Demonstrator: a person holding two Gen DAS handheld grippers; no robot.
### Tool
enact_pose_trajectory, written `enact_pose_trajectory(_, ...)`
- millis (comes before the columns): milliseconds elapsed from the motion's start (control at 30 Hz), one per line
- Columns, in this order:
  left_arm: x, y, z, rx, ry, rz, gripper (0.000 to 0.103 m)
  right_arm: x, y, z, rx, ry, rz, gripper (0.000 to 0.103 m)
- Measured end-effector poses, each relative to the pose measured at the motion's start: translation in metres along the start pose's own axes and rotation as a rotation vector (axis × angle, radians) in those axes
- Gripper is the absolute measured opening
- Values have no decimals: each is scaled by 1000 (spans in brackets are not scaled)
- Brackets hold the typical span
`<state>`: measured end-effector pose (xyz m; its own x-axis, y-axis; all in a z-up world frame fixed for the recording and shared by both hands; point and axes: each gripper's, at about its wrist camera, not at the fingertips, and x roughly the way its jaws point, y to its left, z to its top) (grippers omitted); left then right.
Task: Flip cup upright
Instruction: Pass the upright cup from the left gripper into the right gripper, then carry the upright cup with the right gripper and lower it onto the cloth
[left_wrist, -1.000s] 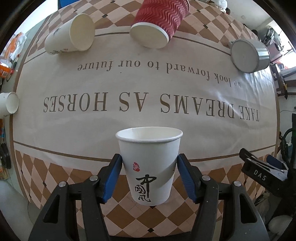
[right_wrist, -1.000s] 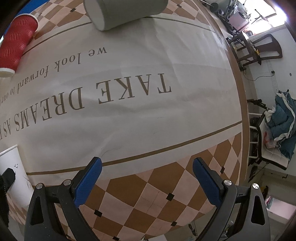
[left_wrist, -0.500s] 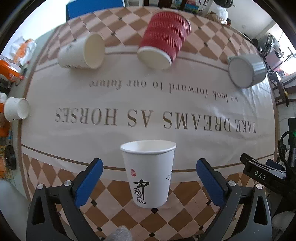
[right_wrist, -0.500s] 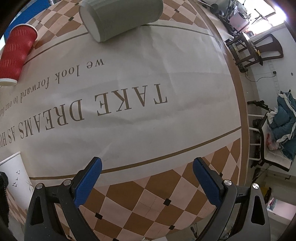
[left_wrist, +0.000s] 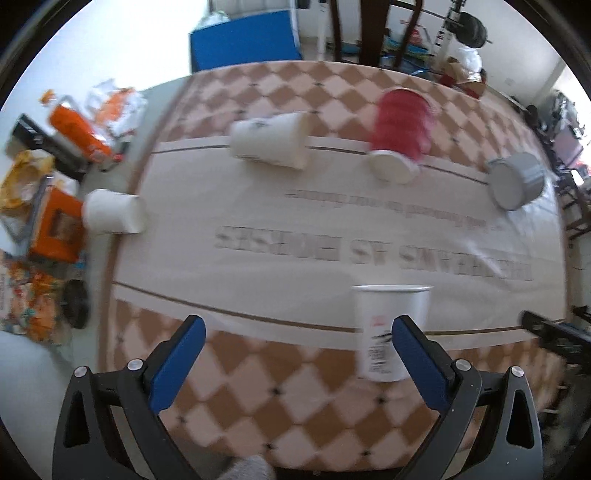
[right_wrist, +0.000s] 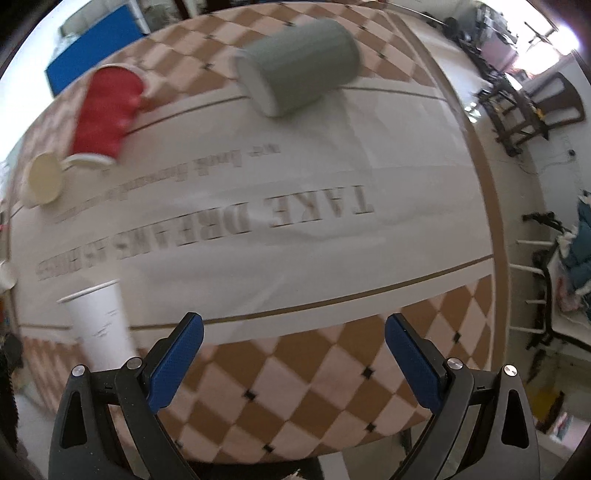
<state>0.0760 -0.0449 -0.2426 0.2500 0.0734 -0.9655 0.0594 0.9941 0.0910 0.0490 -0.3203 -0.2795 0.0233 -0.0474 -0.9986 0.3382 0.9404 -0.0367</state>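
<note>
I see the white cup (left_wrist: 391, 328) standing up on the table (left_wrist: 280, 398), and my left gripper (left_wrist: 295, 354) and right gripper (right_wrist: 293, 354) are both wide open, holding nothing.

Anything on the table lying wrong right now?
Yes. Four cups lie on their sides: the red cup, grey cup and two white cups. Only the printed cup near the front edge stands upright.

My view: checkered tablecloth (left_wrist: 258, 384) with lettered beige centre panel. Blue board (left_wrist: 243, 42) beyond far table edge. Orange packaging (left_wrist: 55, 229) piled on floor at left. Dark chairs (right_wrist: 524, 107) at right.
</note>
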Motion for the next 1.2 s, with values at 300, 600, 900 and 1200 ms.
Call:
enact_pose_trajectory(300, 39, 54, -22, -31, 86, 69, 103, -18, 82, -13, -154, 16, 51, 99)
enact_pose_trajectory(600, 76, 72, -35, -30, 137, 50, 103, 12, 157, -14, -253, 110, 60, 85)
enact_pose_trajectory(900, 90, 84, -32, -7, 150, 43, 103, 36, 185, -16, -249, 170, 48, 76)
enact_pose_trajectory(1200, 95, 82, -20, 26, 149, 37, 103, 42, 179, -21, -181, 180, 68, 62)
